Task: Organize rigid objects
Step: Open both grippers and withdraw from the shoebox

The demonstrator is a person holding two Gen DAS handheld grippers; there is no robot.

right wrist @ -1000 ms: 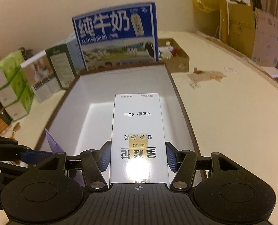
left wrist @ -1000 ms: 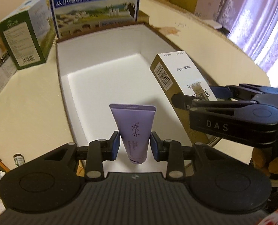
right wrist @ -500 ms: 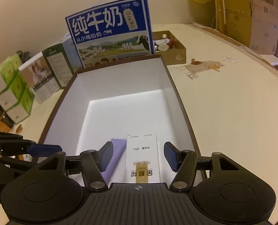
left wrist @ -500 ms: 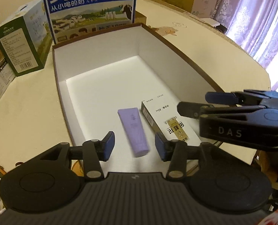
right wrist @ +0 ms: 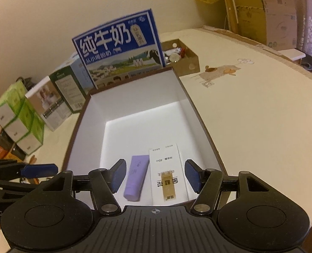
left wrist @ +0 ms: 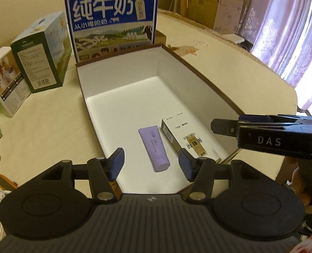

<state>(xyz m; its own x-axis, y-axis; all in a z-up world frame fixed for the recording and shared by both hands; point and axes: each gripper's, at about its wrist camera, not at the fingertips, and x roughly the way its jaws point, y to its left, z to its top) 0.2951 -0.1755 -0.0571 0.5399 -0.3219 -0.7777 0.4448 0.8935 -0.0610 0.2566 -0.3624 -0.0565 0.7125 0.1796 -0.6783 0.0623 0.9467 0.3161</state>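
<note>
Purple tube (left wrist: 153, 148) and the white-and-gold carton (left wrist: 186, 140) are both lying flat on the white floor of the open brown-rimmed box (left wrist: 208, 84), side by side at the near end, just beside each other. The tube is on the left, its cap end toward the cameras, and the carton is on the right, close to the box's right wall.

Left tool (left wrist: 151, 163) hangs above the near end of the box with its jaws spread; they have just been opening, and nothing is pinched in them. In its own view the tube shows in the gap between the blue pads (left wrist: 118, 163) but sits lower, down on the box floor, clear of both. The carton shows just behind the right-hand pad.

Right tool (right wrist: 154, 176) is also parted and empty. From its camera both the tube and the carton show between its pads (right wrist: 191, 176), again down on the floor of the box and not touched. In the left view it shows off to the right, over the box's right rim, with a bit of the person's hand (left wrist: 307, 187) behind it.

Behind the box stands a blue milk carton case (left wrist: 111, 23), and more cartons (left wrist: 42, 54) sit to its left on the cream table (left wrist: 40, 130). A small open cardboard box (right wrist: 183, 60) of odds and ends is further back.
</note>
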